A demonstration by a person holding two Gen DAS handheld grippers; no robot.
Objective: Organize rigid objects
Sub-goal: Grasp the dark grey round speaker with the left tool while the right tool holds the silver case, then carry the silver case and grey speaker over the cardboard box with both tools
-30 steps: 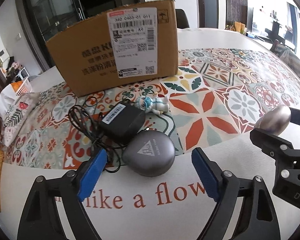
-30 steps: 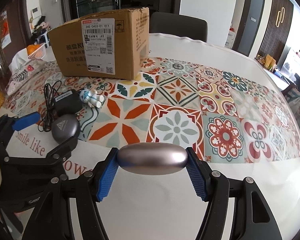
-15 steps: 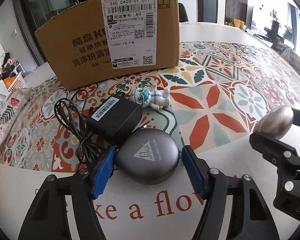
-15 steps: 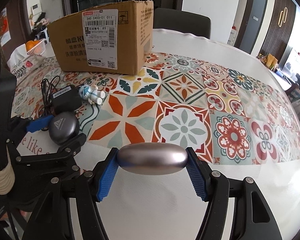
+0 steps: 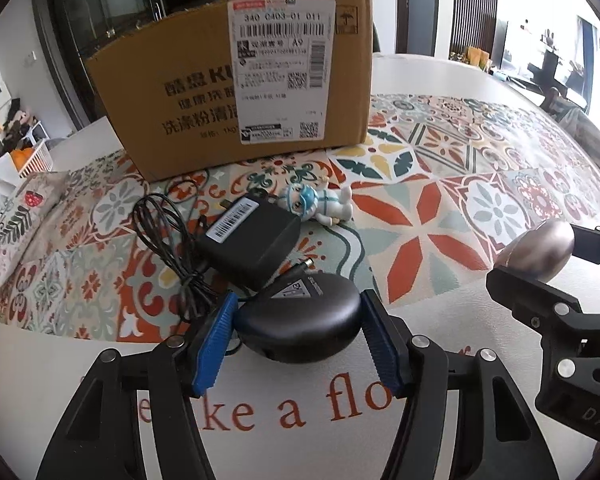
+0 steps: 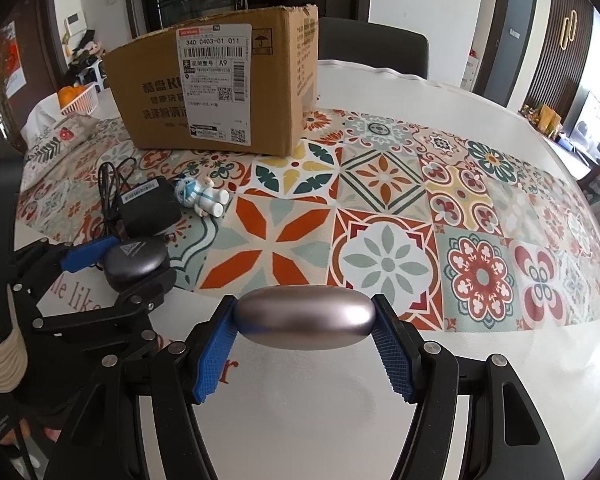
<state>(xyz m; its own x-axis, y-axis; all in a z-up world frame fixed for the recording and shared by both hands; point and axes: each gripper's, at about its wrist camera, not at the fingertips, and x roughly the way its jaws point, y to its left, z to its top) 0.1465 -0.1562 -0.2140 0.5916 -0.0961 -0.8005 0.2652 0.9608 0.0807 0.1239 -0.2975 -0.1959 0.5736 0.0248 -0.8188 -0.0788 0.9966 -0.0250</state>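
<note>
Left tool (image 5: 298, 334) closing on dark round case (image 5: 300, 320); right tool (image 6: 304, 320) grips metallic oval case (image 6: 304, 316).

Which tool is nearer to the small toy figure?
Left. The left tool is just in front of the toy figure, closing around a grey case; the right tool is farther away.

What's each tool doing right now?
Left tool: closing on the dark grey case, pads touching it.
Right tool: shut on the metallic oval case.
</note>
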